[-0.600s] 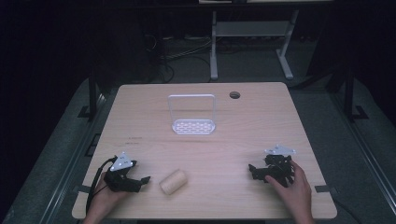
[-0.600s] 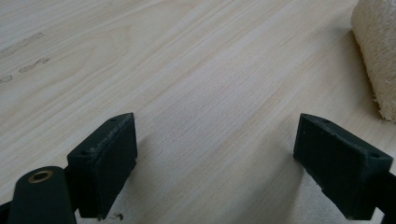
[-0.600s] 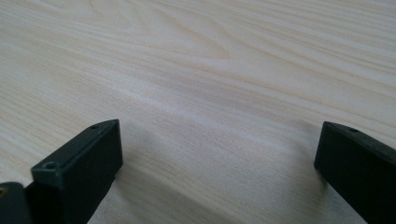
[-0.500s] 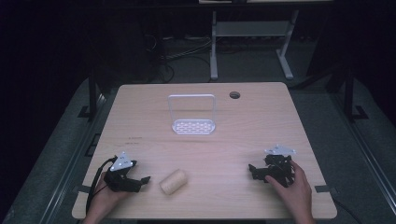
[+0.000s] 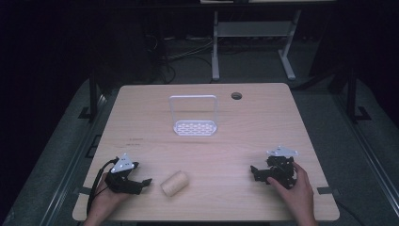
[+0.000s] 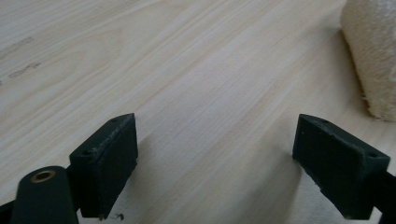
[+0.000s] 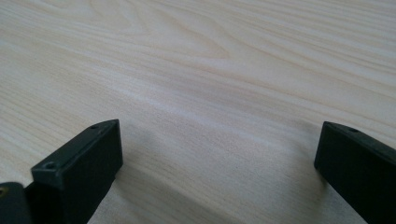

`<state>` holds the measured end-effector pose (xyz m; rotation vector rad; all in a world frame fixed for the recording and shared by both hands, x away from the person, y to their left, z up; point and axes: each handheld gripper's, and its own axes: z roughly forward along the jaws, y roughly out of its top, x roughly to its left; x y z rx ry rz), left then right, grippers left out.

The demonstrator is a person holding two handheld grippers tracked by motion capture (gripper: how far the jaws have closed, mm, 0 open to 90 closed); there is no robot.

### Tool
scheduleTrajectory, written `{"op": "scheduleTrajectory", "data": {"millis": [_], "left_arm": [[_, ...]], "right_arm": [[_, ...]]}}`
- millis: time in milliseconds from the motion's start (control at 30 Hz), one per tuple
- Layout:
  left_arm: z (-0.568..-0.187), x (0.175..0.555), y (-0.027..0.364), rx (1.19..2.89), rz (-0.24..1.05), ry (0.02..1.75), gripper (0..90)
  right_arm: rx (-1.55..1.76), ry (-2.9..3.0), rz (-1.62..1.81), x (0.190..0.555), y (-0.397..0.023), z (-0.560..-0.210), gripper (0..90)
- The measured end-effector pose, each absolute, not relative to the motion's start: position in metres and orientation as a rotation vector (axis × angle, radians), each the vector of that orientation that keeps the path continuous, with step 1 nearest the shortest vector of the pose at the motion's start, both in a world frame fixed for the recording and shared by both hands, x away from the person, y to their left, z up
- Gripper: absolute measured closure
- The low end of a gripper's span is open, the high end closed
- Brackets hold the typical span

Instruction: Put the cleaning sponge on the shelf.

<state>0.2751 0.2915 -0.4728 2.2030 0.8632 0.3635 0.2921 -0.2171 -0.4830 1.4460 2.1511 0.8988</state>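
The cream roll (image 5: 174,183) lies on its side on the tabletop (image 5: 235,136), near the front edge and a little left of the middle, just beside my left hand-held gripper (image 5: 143,182). That gripper rests low on the wood under my left hand (image 5: 106,200), its jaws pointing toward the roll and spread wide with nothing between them. In the left gripper view the two black jaws stand far apart over bare wood grain, and the roll's rough, woven-looking end (image 6: 371,56) sits ahead and off to the right, apart from both jaws.

My right hand-held gripper (image 5: 256,172) sits on the tabletop toward the front right, held by my right hand (image 5: 294,190), well apart from the roll. Its jaws are likewise released: in the right gripper view they stand wide over plain wood, gripping nothing.

Farther back, near the middle of the tabletop, a small white rack (image 5: 195,127) with a perforated base and an upright frame stands by itself. Behind it, to the right, a round dark hole (image 5: 236,96) is set in the tabletop.
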Motion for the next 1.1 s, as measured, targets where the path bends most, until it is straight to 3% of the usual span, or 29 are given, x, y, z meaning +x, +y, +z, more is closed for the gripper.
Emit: {"op": "scheduleTrajectory", "data": {"millis": [1100], "left_arm": [[-0.422,0.260,0.260,2.133,0.277,0.815,14.1]], "right_arm": [[1.445,2.152,0.900,0.292,-0.217,-0.483,0.5]]}}
